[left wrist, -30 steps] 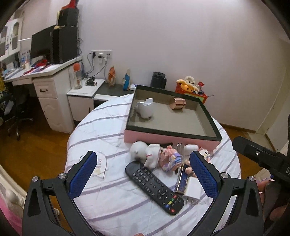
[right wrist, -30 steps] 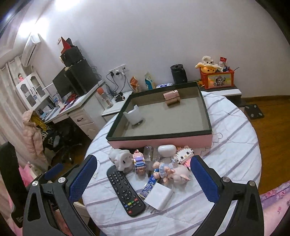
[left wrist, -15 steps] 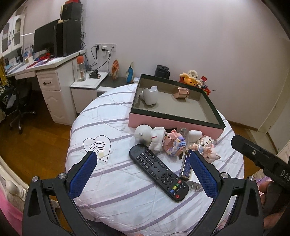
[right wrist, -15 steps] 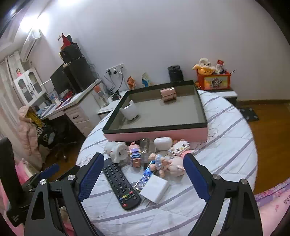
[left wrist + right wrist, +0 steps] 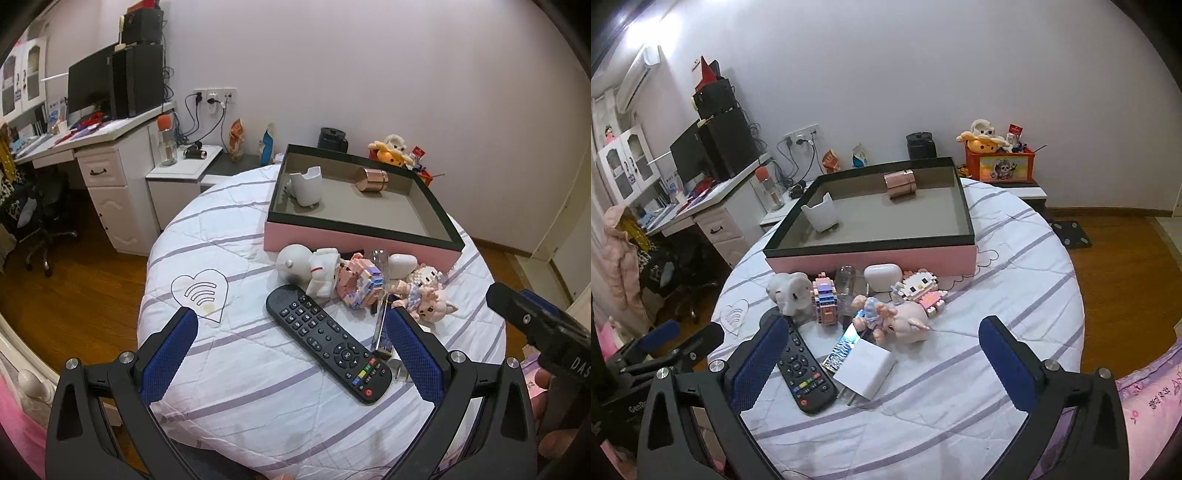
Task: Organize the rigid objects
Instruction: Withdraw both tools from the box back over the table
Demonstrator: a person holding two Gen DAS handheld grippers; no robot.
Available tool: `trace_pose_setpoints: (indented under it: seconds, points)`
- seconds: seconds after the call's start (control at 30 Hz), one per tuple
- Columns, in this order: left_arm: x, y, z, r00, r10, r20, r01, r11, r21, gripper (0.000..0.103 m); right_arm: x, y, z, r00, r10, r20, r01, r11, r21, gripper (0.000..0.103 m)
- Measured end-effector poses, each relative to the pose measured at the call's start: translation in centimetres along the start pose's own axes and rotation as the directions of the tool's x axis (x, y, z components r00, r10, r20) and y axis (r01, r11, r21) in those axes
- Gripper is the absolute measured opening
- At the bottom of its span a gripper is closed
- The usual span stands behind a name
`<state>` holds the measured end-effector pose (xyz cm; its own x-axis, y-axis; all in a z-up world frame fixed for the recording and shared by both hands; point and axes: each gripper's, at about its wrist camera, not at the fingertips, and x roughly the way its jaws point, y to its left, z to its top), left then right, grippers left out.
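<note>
A pink box (image 5: 354, 242) (image 5: 879, 258) with a dark rim stands at the back of the round table; inside it are a white cup (image 5: 306, 186) (image 5: 820, 215) and a copper cylinder (image 5: 371, 180) (image 5: 900, 184). In front of it lie a black remote (image 5: 327, 338) (image 5: 805, 373), a white elephant figure (image 5: 790, 295), block figures (image 5: 358, 282) (image 5: 825, 301), a pig doll (image 5: 905, 321), a white case (image 5: 882, 275) and a white charger (image 5: 866, 367). My left gripper (image 5: 291, 350) hovers open over the remote. My right gripper (image 5: 882, 362) is open above the charger.
A white desk (image 5: 92, 155) with a monitor and speakers stands left of the table, with an office chair (image 5: 40, 218) beside it. A red toy box (image 5: 999, 162) sits behind the table. The striped cloth (image 5: 221, 369) is bare at the front left, with wooden floor around.
Both grippers have drawn back and lifted slightly from the table, so the objects look farther off. Both remain open. Nothing on the table has moved.
</note>
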<state>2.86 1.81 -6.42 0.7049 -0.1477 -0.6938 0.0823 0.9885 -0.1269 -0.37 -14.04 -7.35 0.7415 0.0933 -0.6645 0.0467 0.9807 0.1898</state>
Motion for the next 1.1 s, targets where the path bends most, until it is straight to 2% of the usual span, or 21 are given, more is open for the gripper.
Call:
trace_pose_setpoints:
  seconds: [0.53,1.1]
  points:
    - [0.4,-0.6,-0.7,1.0,0.016,-0.015,-0.016,0.999,0.029,0.103,0.1,-0.7,-0.7,0.998,-0.057,-0.018,0.056,0.998,-0.009,0.103]
    - [5.4,-0.1,-0.4,0.994,0.06,-0.087,-0.055,0.997,0.059,0.103,3.8,-1.6,-1.0,0.99,-0.098,-0.101,0.095,0.995,-0.034,0.103]
